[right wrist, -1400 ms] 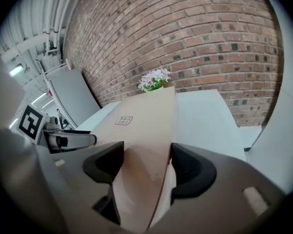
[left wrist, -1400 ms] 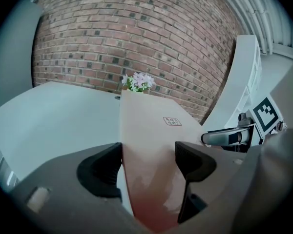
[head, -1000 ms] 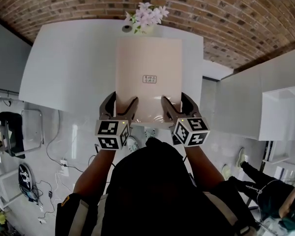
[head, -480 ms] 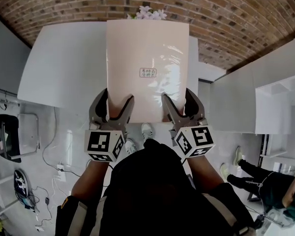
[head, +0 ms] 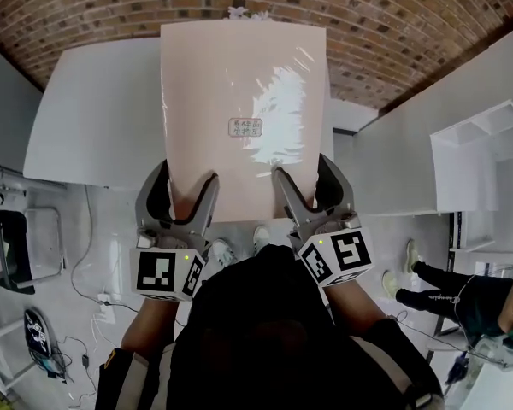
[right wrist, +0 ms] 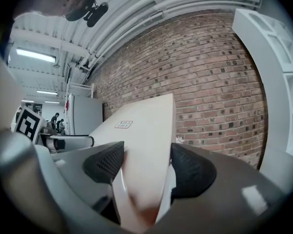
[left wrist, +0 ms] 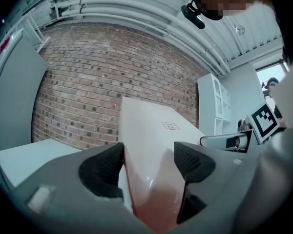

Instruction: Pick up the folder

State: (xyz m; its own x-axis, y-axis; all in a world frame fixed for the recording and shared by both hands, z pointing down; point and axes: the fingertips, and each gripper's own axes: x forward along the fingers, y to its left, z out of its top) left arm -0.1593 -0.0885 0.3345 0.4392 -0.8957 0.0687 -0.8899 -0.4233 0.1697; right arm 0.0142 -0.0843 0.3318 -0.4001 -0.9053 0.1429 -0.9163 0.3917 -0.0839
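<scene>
A pale pink folder (head: pixel 239 101) with a small label is held up off the white table (head: pixel 94 118), its near edge gripped at both corners. My left gripper (head: pixel 188 196) is shut on the folder's near-left corner, and my right gripper (head: pixel 301 190) is shut on its near-right corner. In the left gripper view the folder (left wrist: pixel 146 155) runs between the two dark pads (left wrist: pixel 101 169) and rises away toward the brick wall. The right gripper view has the folder (right wrist: pixel 141 145) clamped the same way between its pads (right wrist: pixel 191 169).
A brick wall (head: pixel 368 24) stands behind the table. White flowers (head: pixel 239 12) peek over the folder's far edge. White cabinets (head: pixel 470 161) stand at the right. Cables and a chair (head: pixel 17 254) are on the floor at the left; a person (head: pixel 479 306) sits at lower right.
Both grippers have lifted the folder higher and tilted it up toward the head camera. It now covers most of the flowers and more of the table.
</scene>
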